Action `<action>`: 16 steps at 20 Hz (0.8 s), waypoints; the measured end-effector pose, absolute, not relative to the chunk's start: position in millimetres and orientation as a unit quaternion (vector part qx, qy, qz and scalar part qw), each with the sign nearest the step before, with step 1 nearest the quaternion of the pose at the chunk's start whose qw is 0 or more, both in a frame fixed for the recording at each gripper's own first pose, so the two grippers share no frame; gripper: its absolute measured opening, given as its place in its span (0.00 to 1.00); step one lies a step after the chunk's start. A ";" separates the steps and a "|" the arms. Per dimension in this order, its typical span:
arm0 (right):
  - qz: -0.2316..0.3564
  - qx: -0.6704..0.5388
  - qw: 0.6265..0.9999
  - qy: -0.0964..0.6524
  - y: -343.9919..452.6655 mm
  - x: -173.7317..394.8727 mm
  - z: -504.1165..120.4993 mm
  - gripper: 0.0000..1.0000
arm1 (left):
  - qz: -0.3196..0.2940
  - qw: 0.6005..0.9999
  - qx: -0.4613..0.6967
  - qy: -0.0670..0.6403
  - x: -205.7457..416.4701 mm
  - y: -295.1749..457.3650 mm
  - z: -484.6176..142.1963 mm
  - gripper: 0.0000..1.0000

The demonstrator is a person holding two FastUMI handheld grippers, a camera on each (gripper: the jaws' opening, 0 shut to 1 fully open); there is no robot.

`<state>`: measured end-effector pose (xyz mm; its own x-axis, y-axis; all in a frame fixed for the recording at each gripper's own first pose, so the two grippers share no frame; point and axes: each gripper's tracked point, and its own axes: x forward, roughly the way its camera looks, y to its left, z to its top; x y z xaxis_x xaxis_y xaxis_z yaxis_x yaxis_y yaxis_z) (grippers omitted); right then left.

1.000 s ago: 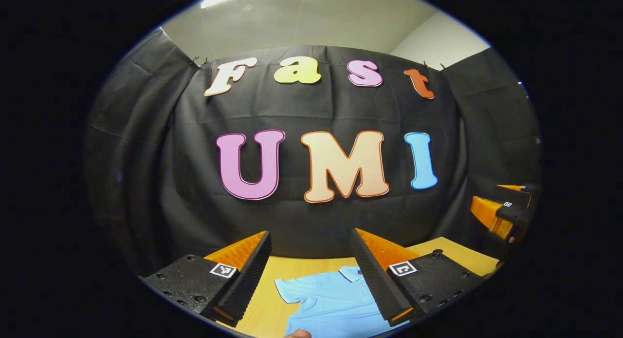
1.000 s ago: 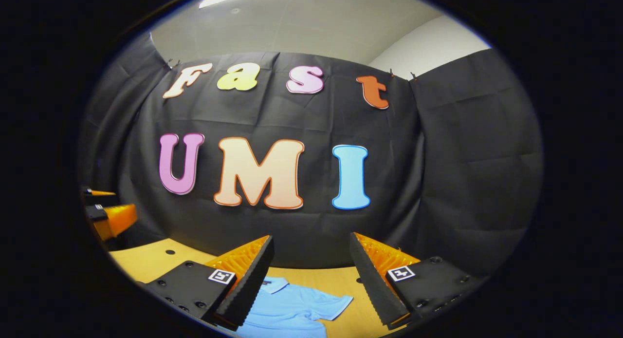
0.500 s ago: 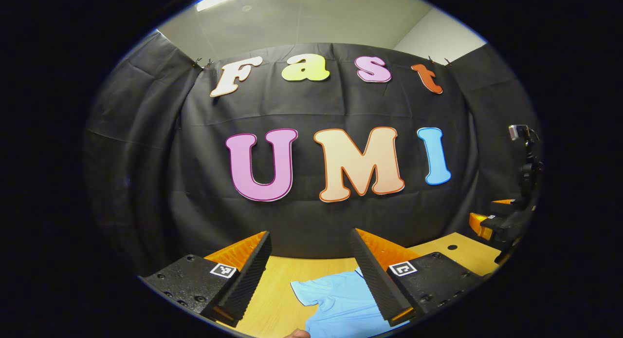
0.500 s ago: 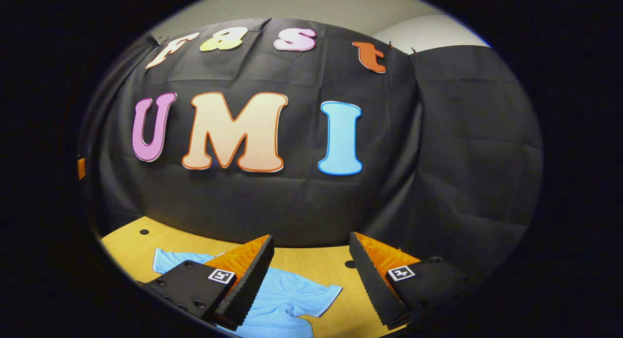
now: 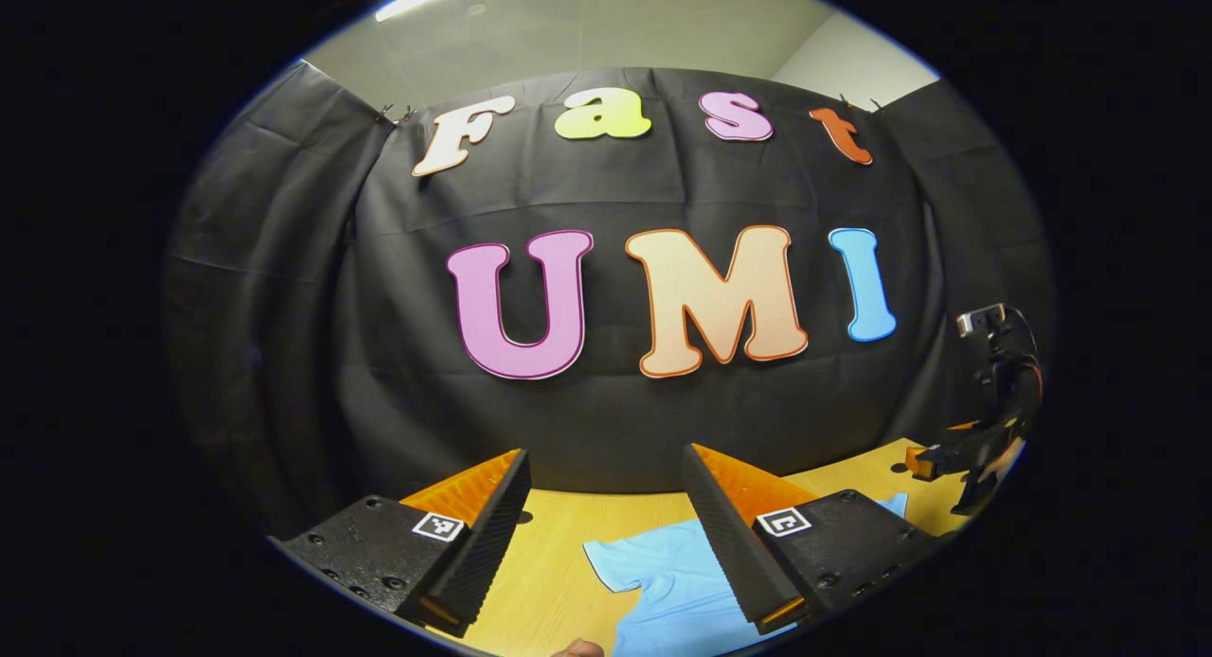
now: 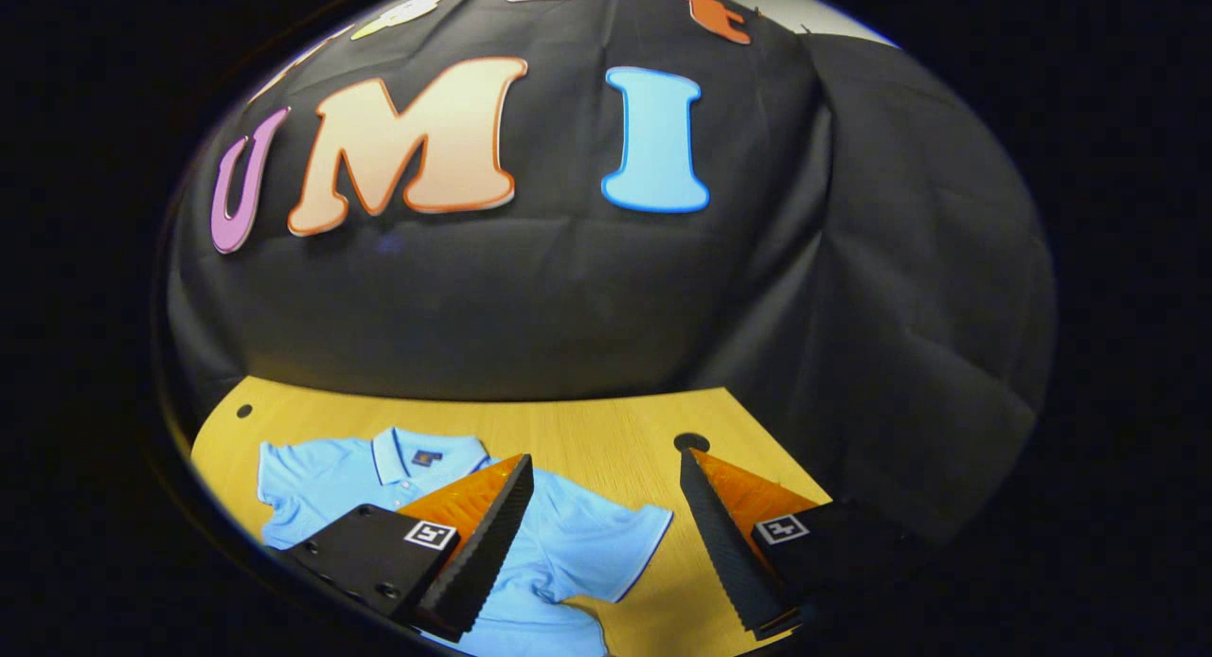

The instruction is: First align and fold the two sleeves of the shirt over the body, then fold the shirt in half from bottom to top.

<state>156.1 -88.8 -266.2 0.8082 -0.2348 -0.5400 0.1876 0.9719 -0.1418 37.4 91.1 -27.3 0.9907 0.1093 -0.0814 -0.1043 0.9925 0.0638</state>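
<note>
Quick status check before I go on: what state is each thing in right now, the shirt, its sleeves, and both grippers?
Shirt: spread flat on the table, collar toward the wall, unfolded.
Right-hand sleeve: spread out sideways, not folded.
Left gripper: open, above the shirt, holding nothing.
Right gripper: open, fingers either side of that sleeve.

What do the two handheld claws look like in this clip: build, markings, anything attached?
Each claw, left claw and right claw, has two wedge-shaped fingers with ribbed inner faces, mounted on black blocks with visible screws. Each block carries a small square black-and-white marker. In the left gripper view the other claw's handle, far right, appears to carry a small device on top, with a cable.
</note>
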 end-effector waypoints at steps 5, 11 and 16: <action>-0.130 -0.027 0.922 0.364 -104.9 154.8 -334.6 0.98 | 0.063 0.996 0.034 0.052 43.1 100.9 -35.7 0.99; -0.154 0.005 0.883 0.443 -119.2 146.2 -395.6 0.99 | 0.068 0.995 0.032 0.063 45.3 107.1 -43.7 0.96; -0.167 0.019 0.860 0.481 -126.3 135.8 -420.3 0.99 | 0.069 0.995 0.024 0.068 45.3 107.0 -46.5 0.96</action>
<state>135.8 -126.3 -420.3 0.4813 -0.2699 -0.8339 0.3064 0.9432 -0.1284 45.3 107.0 -46.5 0.9810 0.1411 -0.1328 -0.1345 0.9893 0.0574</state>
